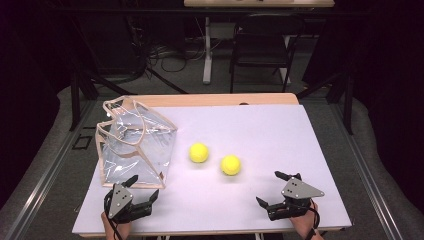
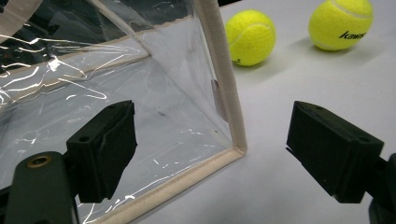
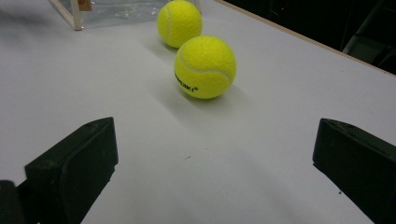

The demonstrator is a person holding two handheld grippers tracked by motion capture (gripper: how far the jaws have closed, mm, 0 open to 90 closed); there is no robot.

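A clear plastic bag (image 1: 135, 145) with beige trim stands on the left of the white table (image 1: 260, 125). Two yellow tennis balls lie to its right: one (image 1: 199, 152) near the bag, the other (image 1: 231, 165) further right. My left gripper (image 1: 144, 186) rests open at the bag's near corner. In the left gripper view its jaws (image 2: 212, 121) straddle the bag's trimmed corner edge (image 2: 236, 140) without touching it, and both balls (image 2: 250, 37) (image 2: 340, 23) lie beyond. My right gripper (image 1: 268, 188) is open and empty, pointing at the nearer ball (image 3: 205, 66), with the other ball (image 3: 179, 22) behind it.
The table's front edge runs just below both hands. A wooden strip (image 1: 215, 100) borders the far edge. A dark chair (image 1: 262, 45) and a white table leg (image 1: 206, 50) stand on the floor beyond. The bag's corner (image 3: 74, 14) shows at the top left of the right gripper view.
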